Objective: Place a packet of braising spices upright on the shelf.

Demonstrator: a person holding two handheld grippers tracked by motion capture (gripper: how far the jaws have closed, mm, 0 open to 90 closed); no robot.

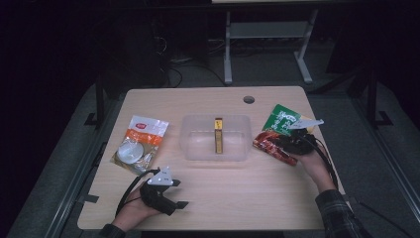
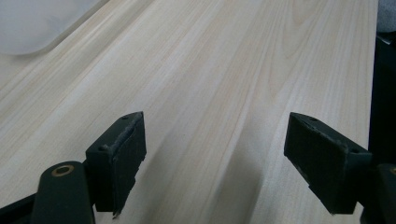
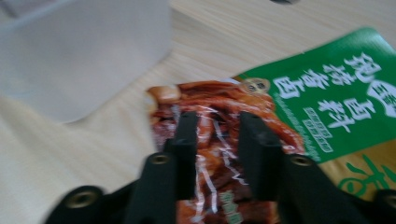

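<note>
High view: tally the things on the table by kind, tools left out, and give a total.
Snack packets: 3, orange and white, red, green
Clear bins: 1
Gold sticks in the bin: 1
Total: 5

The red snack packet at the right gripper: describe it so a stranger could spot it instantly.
Start at the clear plastic tub mid-table. Just right of it lies the red, glossy snack packet, with the right gripper pinching it. Unlike the green packet beside it, it is red-brown.
</note>
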